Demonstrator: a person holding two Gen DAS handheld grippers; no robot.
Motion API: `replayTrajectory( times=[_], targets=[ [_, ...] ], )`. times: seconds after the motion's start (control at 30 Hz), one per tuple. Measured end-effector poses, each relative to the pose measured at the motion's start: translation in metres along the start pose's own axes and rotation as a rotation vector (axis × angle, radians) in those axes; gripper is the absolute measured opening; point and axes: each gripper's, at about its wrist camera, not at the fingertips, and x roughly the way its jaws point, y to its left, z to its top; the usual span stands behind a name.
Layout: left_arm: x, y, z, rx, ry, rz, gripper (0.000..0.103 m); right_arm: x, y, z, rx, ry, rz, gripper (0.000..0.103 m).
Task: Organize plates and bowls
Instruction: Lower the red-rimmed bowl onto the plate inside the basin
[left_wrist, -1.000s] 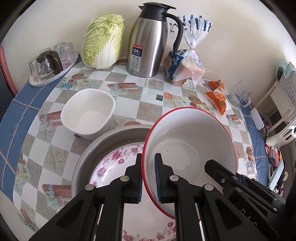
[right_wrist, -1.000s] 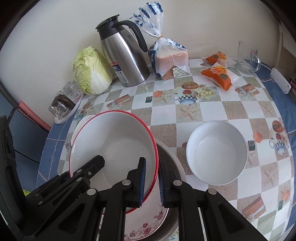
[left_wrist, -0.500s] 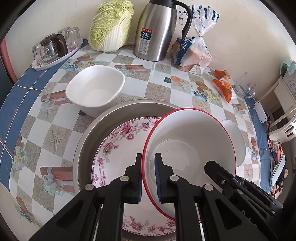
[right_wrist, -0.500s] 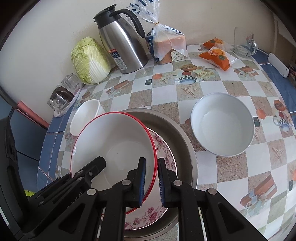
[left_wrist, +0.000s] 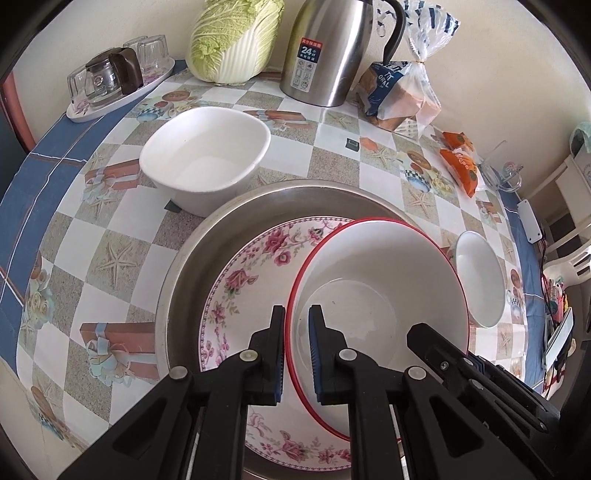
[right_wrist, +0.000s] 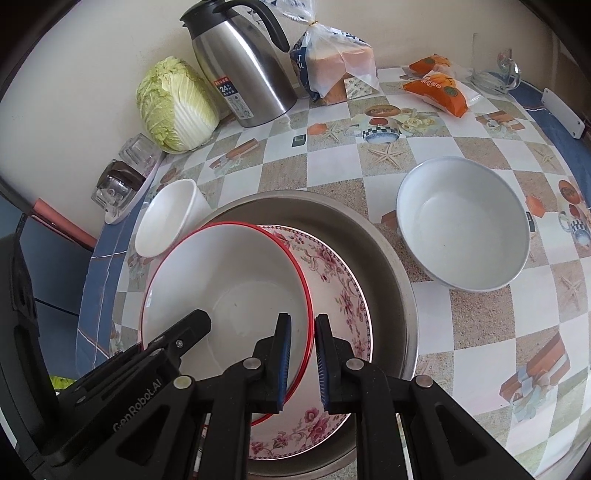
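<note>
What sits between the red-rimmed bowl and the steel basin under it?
A floral plate lies in the steel basin, directly beneath the red-rimmed bowl; both wrist views show it.

I see open chequered bench (right_wrist: 476, 317) in front of and right of the wide steel basin (right_wrist: 388, 254). A square white bowl (left_wrist: 207, 162) touches the basin's far left rim, and a round white bowl (right_wrist: 463, 229) stands just beside its right. Along the wall, a green napa cabbage (left_wrist: 232, 40), a steel jug (left_wrist: 328, 48) and bagged bread (right_wrist: 336, 70) block the back.

Red-rimmed bowl (right_wrist: 221, 280) in both tools, over floral plate (right_wrist: 340, 295)
</note>
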Motion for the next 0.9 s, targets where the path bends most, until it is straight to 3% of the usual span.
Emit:
replayTrajectory(
  times=[0.53,0.9],
  targets=[
    [0.0,0.013,0.001,-0.016,0.013,0.014,0.012,0.006,0.017,-0.003,-0.024,0.01,-0.008,0.014],
    [0.008,0.012,0.004,-0.02,0.035,-0.014,0.012,0.008,0.015,-0.001,-0.013,0.013,-0.018,0.017]
  ],
)
